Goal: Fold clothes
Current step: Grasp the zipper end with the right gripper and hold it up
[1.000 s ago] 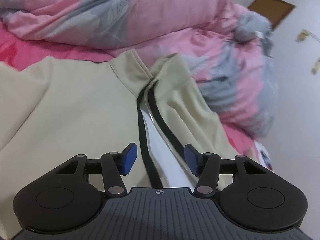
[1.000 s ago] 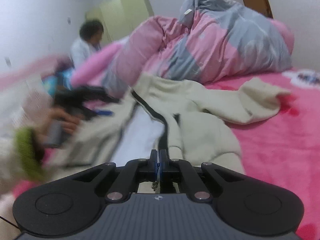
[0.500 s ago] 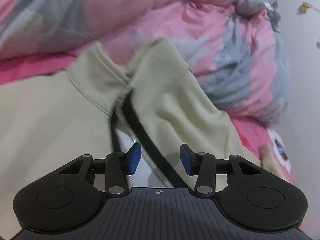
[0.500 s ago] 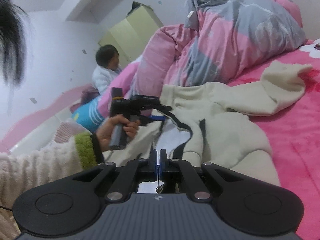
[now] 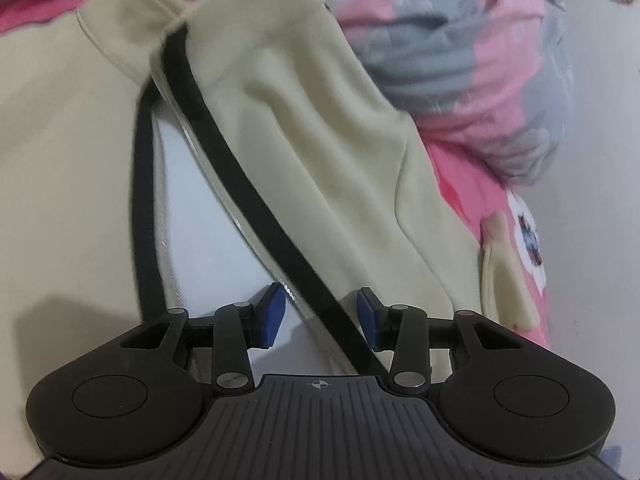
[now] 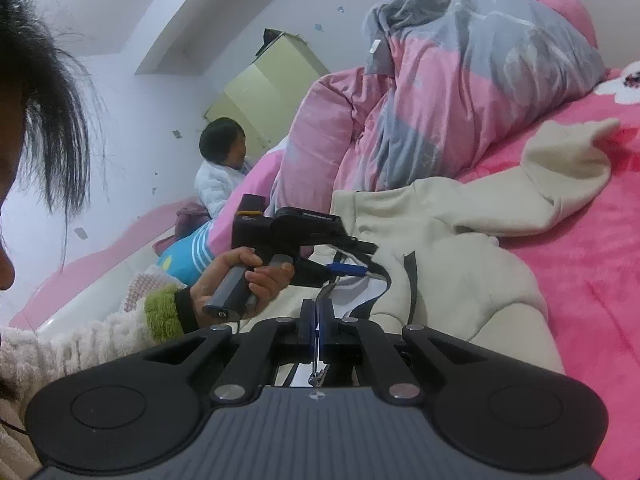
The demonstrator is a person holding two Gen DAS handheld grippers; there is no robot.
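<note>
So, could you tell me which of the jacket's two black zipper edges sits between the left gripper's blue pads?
The right-hand black edge, running diagonally down between the left gripper pads. The other edge hangs outside them, to the left.

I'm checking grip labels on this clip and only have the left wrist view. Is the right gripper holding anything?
Observer: Yes. The right gripper is shut, apparently pinching the cream jacket at its zipper edge.
Operator: What does the hand carrying the left gripper look like?
Observer: The left hand is wrapped around the handle. It wears a fuzzy cream sleeve with a green cuff.
Operator: Is anyone else in the room?
Observer: A second person in a white coat sits in the background beside the pink and grey duvet.
</note>
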